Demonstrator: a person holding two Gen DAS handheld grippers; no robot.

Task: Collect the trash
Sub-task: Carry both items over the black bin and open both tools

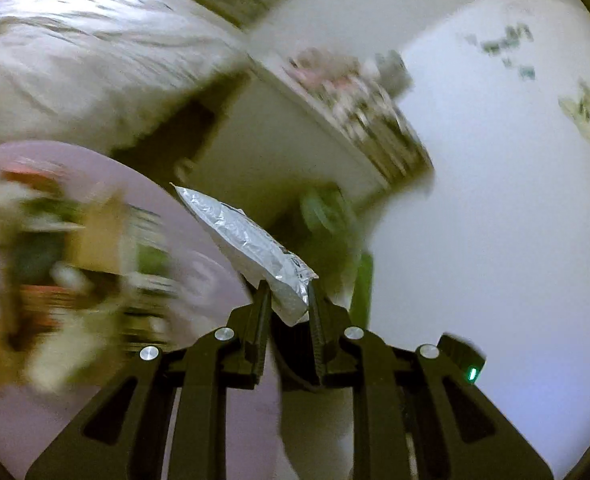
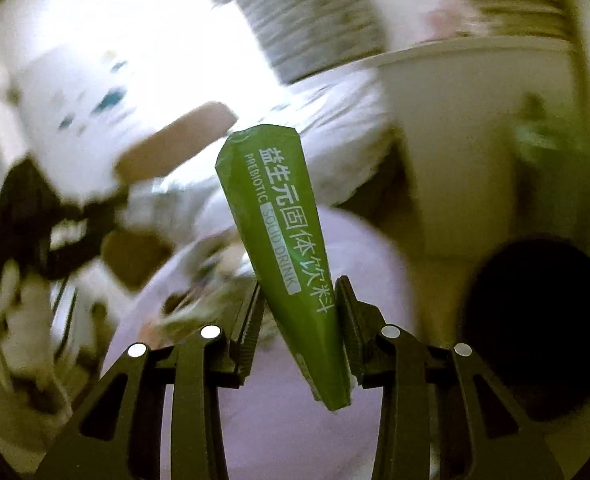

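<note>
With our left gripper clamped on a silver packet and our right gripper holding a green drink sachet, both aloft, we judge the next move is carrying them to a bin.

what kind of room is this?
Probably a bedroom, though blurred: a rumpled white bed cover, a cluttered white shelf unit, and a round lilac table strewn with wrappers.

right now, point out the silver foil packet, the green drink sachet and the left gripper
silver foil packet (image 1: 251, 240), left wrist view, on the crinkled middle of the foil
green drink sachet (image 2: 279, 232), right wrist view, on its printed face
left gripper (image 1: 289, 292), left wrist view, midway between its fingertips, which clamp the packet's lower end
</note>
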